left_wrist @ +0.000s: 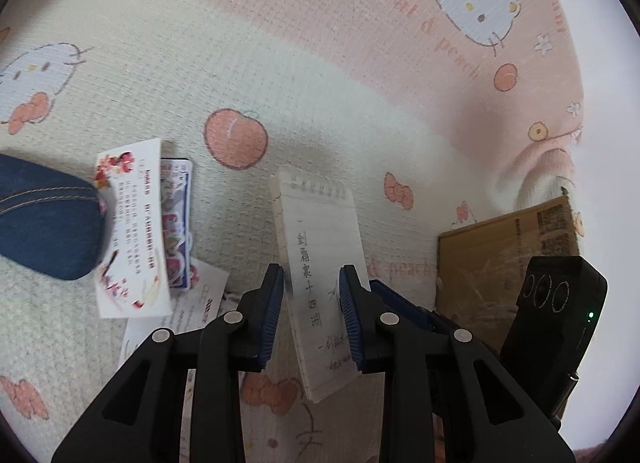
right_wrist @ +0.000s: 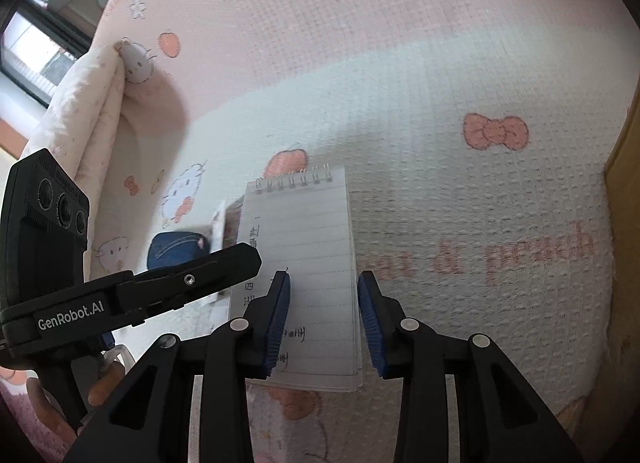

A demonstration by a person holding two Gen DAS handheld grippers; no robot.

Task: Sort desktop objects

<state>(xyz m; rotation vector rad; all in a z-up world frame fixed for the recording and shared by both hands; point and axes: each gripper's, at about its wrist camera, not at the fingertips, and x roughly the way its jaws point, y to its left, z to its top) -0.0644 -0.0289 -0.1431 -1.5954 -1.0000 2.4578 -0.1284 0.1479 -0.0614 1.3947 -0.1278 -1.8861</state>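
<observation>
Left wrist view: the left gripper (left_wrist: 312, 283) hangs over a spiral notepad (left_wrist: 320, 263) that lies on a pink and cream cartoon-print blanket (left_wrist: 320, 63). Its two blue-padded fingers are parted, one on each long side of the notepad, with nothing clamped between them. The notepad shows ruled lines and handwritten characters, its wire binding at the far end. To the left lie a printed card (left_wrist: 130, 227), a small colourful packet (left_wrist: 178, 223) partly under the card, and a dark denim pouch (left_wrist: 44, 219) touching the card's left edge. More white paper (left_wrist: 200, 303) pokes out beneath them. At the right stands a cardboard box (left_wrist: 500, 255), with the right gripper's black body in front of it.

Right wrist view: the right gripper (right_wrist: 324, 295) also straddles the notepad (right_wrist: 308, 243), its fingers spread apart and gripping nothing; whether the pads touch the paper cannot be told. The left gripper (right_wrist: 240, 259) reaches in from the left, its tip at the notepad's left edge. Behind it sit the pouch (right_wrist: 172, 249) and the card (right_wrist: 218, 227), blurred. The box (right_wrist: 624, 199) edges the right side.
</observation>
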